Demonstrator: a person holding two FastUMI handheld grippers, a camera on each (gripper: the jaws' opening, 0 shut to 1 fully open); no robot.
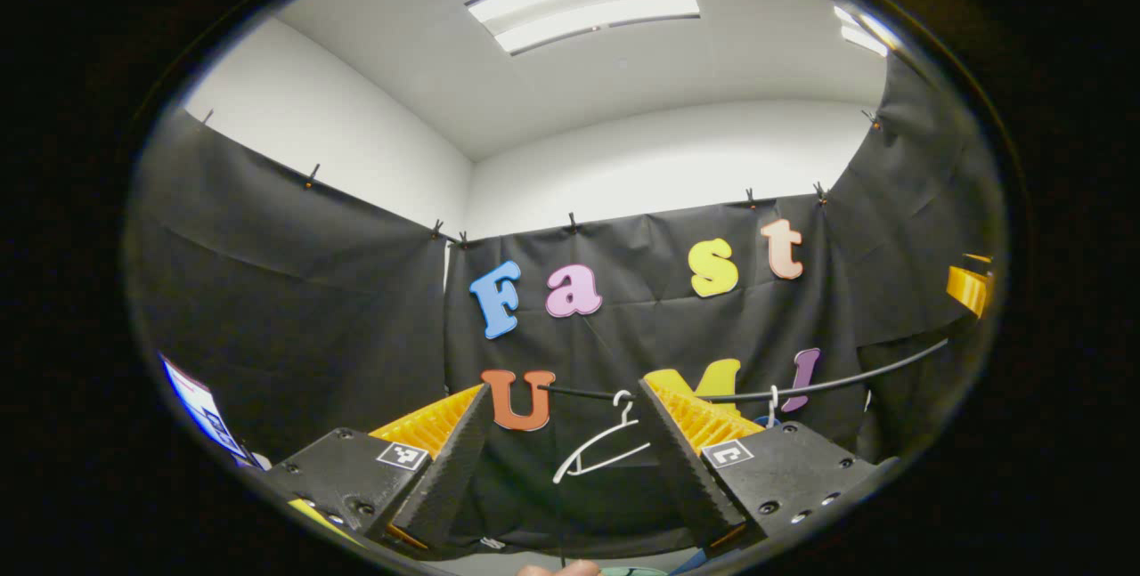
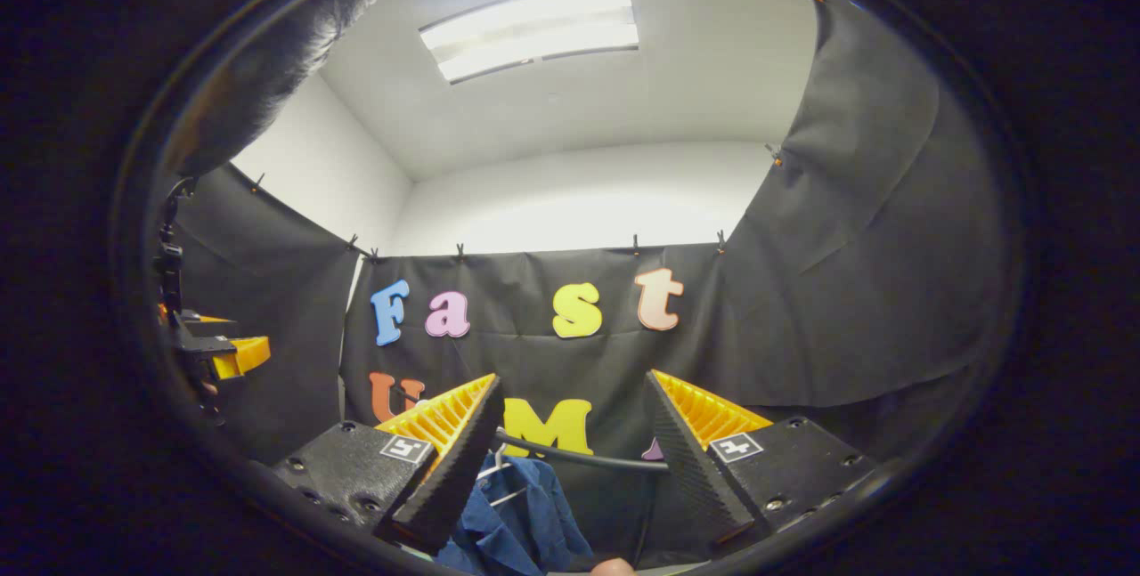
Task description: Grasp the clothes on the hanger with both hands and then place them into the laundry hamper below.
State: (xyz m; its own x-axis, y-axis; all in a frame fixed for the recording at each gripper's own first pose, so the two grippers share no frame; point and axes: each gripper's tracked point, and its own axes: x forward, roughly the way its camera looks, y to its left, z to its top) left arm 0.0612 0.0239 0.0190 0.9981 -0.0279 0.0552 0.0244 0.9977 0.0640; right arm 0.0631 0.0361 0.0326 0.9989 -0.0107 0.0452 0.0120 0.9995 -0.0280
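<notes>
The black rail (image 1: 846,380) runs across the booth in front of the cloth wall, and it is the largest thing that matters here. In the right gripper view the same rail (image 2: 579,456) passes between the 2 fingers of that gripper.

On the rail hangs the blue garment (image 2: 521,523), low in the right gripper view, still on its white hanger (image 2: 499,469). It is just beside the left finger of the right gripper (image 2: 565,460) and partly behind it. The laundry hamper is below, and I cannot say where exactly.

In the left gripper view 1 empty white hanger (image 1: 601,447) hangs on the rail, between the fingers of the left gripper (image 1: 565,434), well behind them. A second white hook (image 1: 773,400) sits on the rail further to the right.

Both grippers have their fingers wide apart and hold nothing. So I judge that the step in hand is the approach to the garment, not yet the grasp.

To do it well, I think both grippers should come lower, because they look too high now. The right gripper should move a little to the left, so that the cloth stands between the fingers and not beside them. The left gripper points at the empty hanger, so it should turn toward the garment. Each gripper should close on a thick fold near 1 shoulder, not on the hanger wire.
</notes>
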